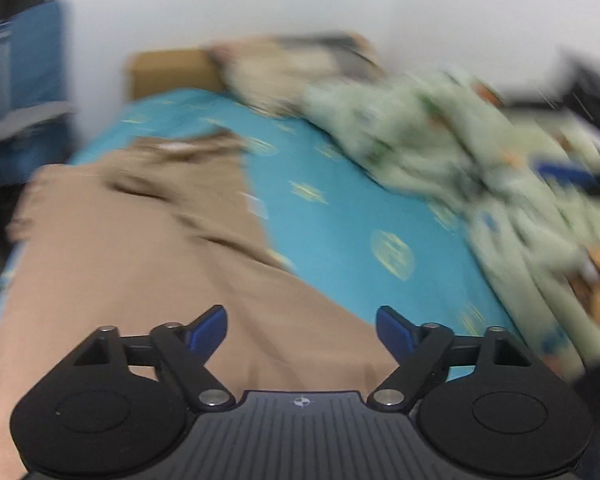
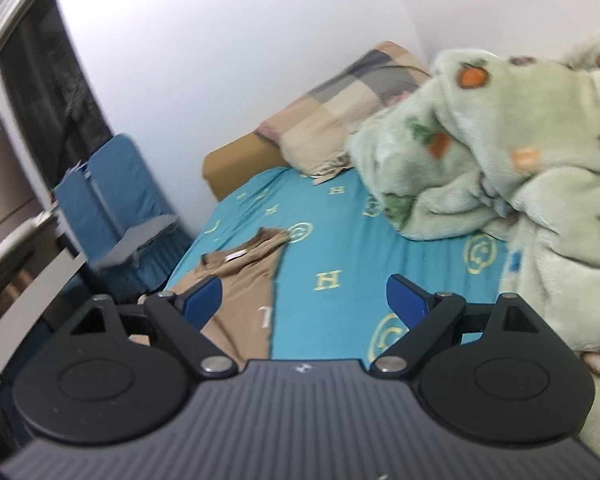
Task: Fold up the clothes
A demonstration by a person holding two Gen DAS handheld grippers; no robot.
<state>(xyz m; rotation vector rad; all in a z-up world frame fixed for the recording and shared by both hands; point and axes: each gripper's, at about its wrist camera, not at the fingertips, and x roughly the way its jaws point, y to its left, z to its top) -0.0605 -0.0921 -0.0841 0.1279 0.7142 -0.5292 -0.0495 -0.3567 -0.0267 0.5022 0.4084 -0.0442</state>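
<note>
A tan garment (image 1: 140, 248) lies spread over the left part of a bed covered with a turquoise patterned sheet (image 1: 340, 216); this view is motion-blurred. My left gripper (image 1: 301, 330) hovers over the garment's near part, its blue-tipped jaws apart with nothing between them. In the right wrist view the same tan garment (image 2: 244, 280) lies flat with its collar end toward the headboard. My right gripper (image 2: 305, 300) stands wide open above the sheet (image 2: 340, 240), right of the garment, holding nothing.
A fluffy pale-green blanket (image 2: 520, 160) is heaped on the bed's right side. A checked pillow (image 2: 340, 120) leans at the tan headboard (image 2: 236, 164). A blue folded chair (image 2: 112, 200) and a dark doorway (image 2: 48, 100) are left of the bed.
</note>
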